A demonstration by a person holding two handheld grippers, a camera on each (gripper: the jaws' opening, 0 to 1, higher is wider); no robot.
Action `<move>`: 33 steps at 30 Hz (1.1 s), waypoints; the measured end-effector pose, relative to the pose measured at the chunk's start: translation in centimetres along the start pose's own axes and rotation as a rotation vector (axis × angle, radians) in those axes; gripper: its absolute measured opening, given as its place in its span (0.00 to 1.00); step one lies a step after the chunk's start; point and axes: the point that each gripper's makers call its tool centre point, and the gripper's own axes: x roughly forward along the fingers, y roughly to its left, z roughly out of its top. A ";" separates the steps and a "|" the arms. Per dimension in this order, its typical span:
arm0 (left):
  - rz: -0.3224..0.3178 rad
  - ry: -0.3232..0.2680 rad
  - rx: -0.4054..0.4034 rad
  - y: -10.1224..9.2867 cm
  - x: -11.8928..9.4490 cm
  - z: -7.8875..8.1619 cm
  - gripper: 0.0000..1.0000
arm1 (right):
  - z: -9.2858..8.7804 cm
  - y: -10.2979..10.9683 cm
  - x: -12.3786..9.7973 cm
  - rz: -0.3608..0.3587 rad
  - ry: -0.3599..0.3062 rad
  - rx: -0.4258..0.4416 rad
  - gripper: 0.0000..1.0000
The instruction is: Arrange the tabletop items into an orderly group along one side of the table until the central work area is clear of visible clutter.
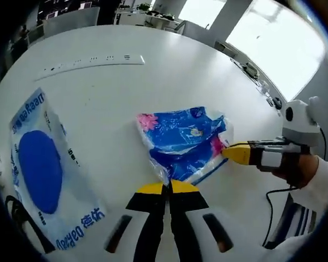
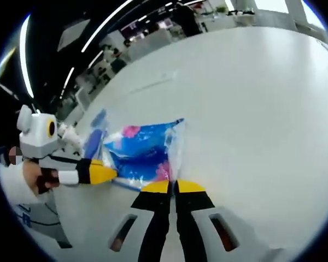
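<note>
The tissue pack [image 1: 183, 142] on the counter [image 1: 153, 82] is soft, light, slippery film; left gripper [image 1: 168, 186] and right gripper [image 2: 174, 185] each clamp opposite edges; best held at seams

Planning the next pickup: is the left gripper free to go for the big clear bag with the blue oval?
Probably not yet. The left gripper looks shut on a corner of the blue tissue pack, which the right gripper holds too. The clear bag lies unobstructed on the table beside it.
</note>
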 end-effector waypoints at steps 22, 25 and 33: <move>0.066 -0.026 0.014 0.4 -0.7 -0.2 0.04 | -0.8 1.1 -0.5 -0.010 0.008 -0.112 0.16; 0.074 -0.043 0.013 0.4 -1.2 0.0 0.14 | -0.9 1.4 -0.6 -0.006 0.010 -0.131 0.22; 0.069 -0.123 0.034 0.0 -2.9 1.1 0.34 | -1.1 2.0 -1.6 -0.030 0.030 -0.202 0.48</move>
